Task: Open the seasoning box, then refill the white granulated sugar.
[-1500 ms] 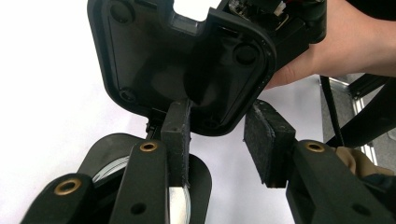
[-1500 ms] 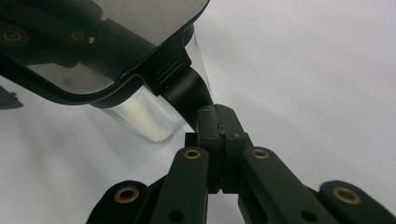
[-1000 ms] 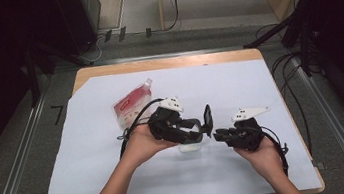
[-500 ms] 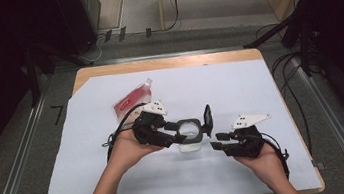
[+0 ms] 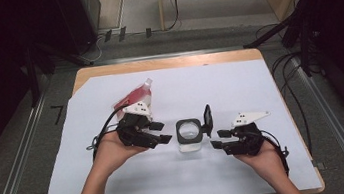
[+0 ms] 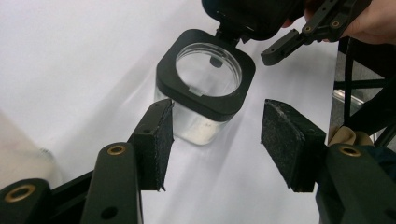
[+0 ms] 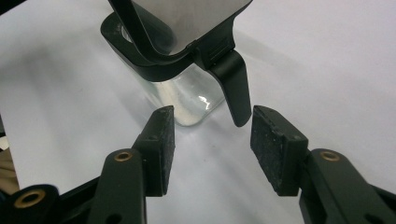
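A clear square jar (image 5: 189, 136) with a black collar stands mid-table, and its hinged black lid (image 5: 208, 120) is flipped upright on the right side. My left gripper (image 5: 161, 132) is just left of the jar. Its jaws have just been opening and hold nothing. In the left gripper view the jar (image 6: 205, 84) lies just beyond the open left gripper (image 6: 215, 140). My right gripper (image 5: 219, 139) sits right of the jar, its jaws also just opening and holding nothing. In the right gripper view the lid's tab (image 7: 232, 84) hangs past the tips of the right gripper (image 7: 212, 149).
A red pouch with a white spout (image 5: 136, 97) lies behind my left hand. White paper (image 5: 239, 88) covers the wooden table (image 5: 165, 63). Cables trail from both grippers. Dark stands and cables line the floor on both sides.
My left gripper has drawn back to the left, away from the jar, and its jaws stand wider. The right gripper's jaws have spread while that hand stayed put.
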The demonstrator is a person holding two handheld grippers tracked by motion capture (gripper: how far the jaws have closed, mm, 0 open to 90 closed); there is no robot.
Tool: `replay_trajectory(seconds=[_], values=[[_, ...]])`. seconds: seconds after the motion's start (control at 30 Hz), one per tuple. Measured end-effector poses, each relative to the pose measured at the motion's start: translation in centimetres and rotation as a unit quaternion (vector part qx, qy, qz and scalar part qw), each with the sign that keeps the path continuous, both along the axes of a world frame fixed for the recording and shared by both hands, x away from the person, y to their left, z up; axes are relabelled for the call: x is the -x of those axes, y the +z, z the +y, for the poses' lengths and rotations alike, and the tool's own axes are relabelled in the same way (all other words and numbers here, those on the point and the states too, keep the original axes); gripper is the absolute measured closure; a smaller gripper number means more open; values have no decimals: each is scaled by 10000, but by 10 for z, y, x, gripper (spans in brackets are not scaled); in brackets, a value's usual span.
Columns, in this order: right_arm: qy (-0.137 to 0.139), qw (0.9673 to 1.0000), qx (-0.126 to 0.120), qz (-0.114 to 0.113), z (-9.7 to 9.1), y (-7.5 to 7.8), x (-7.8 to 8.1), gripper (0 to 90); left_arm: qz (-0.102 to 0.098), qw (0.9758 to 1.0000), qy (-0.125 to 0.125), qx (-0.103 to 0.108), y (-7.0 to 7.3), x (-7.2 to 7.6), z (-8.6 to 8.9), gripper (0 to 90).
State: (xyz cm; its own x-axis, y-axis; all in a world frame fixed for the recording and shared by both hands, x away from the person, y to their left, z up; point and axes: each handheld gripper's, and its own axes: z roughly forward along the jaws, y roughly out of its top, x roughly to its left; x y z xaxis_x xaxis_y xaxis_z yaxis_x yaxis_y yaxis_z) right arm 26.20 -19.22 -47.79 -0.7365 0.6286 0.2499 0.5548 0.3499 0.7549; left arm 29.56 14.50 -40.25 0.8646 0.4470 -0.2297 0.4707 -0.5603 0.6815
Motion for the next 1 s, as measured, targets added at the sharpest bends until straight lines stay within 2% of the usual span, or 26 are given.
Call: replay_trajectory(seconds=[0.17, 0.33, 0.57, 0.63, 0.83, 0.97, 1.0], values=[[57, 10000, 69, -37, 2, -1, -2, 504, 32, 9998, 129, 114, 1, -2, 13, 451], [21, 10000, 58, 21, 2, -2, -4, 498, 79, 9995, 291, 61, 2, -3, 24, 454], [39, 10000, 73, -14, 2, -2, -6, 499, 172, 9992, 364, 71, 4, -4, 40, 457], [26, 10000, 70, -14, 2, -1, -7, 499, 127, 9992, 386, 9, 6, -3, 45, 457], [40, 10000, 86, -23, 2, -1, -9, 500, 155, 9988, 467, 78, 10, 0, 59, 462], [49, 9999, 88, -49, 3, 0, -11, 500, 127, 9982, 582, -52, 13, 3, 68, 458], [52, 9999, 87, -52, 3, 0, -12, 500, 122, 9980, 612, 5, 13, 4, 71, 458]])
